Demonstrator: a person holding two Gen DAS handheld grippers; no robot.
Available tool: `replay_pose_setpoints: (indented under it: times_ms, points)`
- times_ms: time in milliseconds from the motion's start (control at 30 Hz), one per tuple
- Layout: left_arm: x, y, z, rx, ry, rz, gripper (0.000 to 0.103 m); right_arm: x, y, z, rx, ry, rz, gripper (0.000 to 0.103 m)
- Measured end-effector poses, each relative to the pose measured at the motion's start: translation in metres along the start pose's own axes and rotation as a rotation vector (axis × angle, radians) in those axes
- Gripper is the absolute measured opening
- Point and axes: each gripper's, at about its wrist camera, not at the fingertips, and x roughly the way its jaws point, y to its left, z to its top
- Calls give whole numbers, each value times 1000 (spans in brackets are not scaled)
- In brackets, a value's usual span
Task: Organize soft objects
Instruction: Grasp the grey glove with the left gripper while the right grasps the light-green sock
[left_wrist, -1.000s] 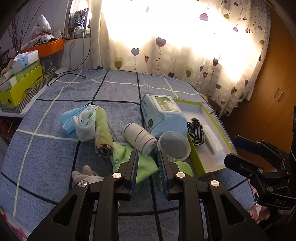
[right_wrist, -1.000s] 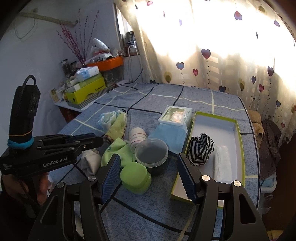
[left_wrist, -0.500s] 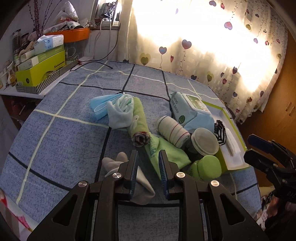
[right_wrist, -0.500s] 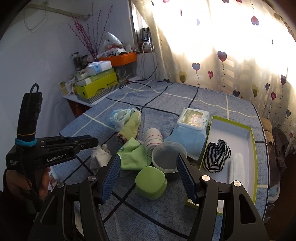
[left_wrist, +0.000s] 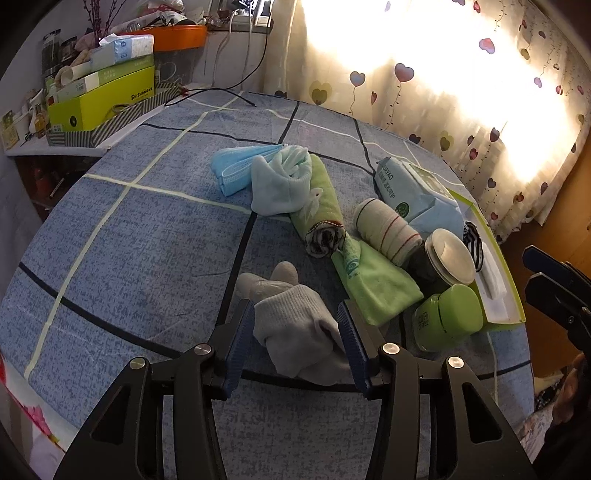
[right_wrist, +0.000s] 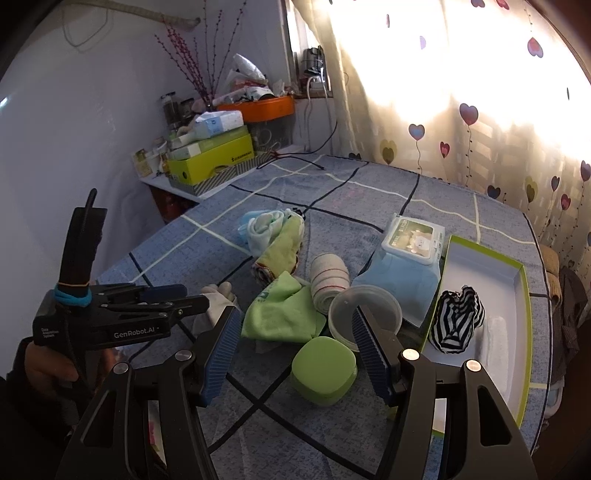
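Note:
My left gripper (left_wrist: 295, 343) is open, its fingers on either side of a grey sock (left_wrist: 295, 332) lying on the blue checked cloth; it also shows in the right wrist view (right_wrist: 177, 306). Beyond lie a green cloth (left_wrist: 373, 284), a striped rolled sock (left_wrist: 388, 230), a rolled green towel (left_wrist: 321, 210), a pale blue sock (left_wrist: 280, 184) and a blue face mask (left_wrist: 236, 166). A green-rimmed white tray (right_wrist: 495, 306) holds a black-and-white striped cloth (right_wrist: 458, 321) and a white cloth (right_wrist: 495, 339). My right gripper (right_wrist: 295, 354) is open and empty, above a green square jar (right_wrist: 323, 369).
A clear round lidded tub (right_wrist: 365, 314) and a wet-wipes pack (right_wrist: 410, 254) lie beside the tray. Boxes and an orange bin (right_wrist: 258, 109) crowd a shelf at the far left. Heart-print curtains (right_wrist: 480, 92) hang behind the table. The table edge is close in front.
My left gripper has opened and moved down and left, and its fingers now stand on either side of the grey sock. My right gripper has drifted slightly, still open.

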Motion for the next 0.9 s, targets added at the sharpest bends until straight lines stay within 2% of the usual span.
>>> replay_pose_setpoints:
  times_ms: [167,233,400,600,800,900]
  points:
    - [20,-4,-4,2,52,-15,49,3,-1,-1,3,11,-4,63]
    - [24,-5,-4,3,50,-14,54,5,0,0,-1,16,-4,63]
    - [38,2,-6,-22,85,12,55,11,6,1,-11,27,-1,63]
    - [38,6,-10,-28,76,-10,57,25,15,4,-36,56,7,63]
    - [28,19,-11,-52,51,-54,36,48,29,8,-82,104,16,63]
    - [20,25,-9,-57,22,-47,33,66,37,9,-110,152,10,63]
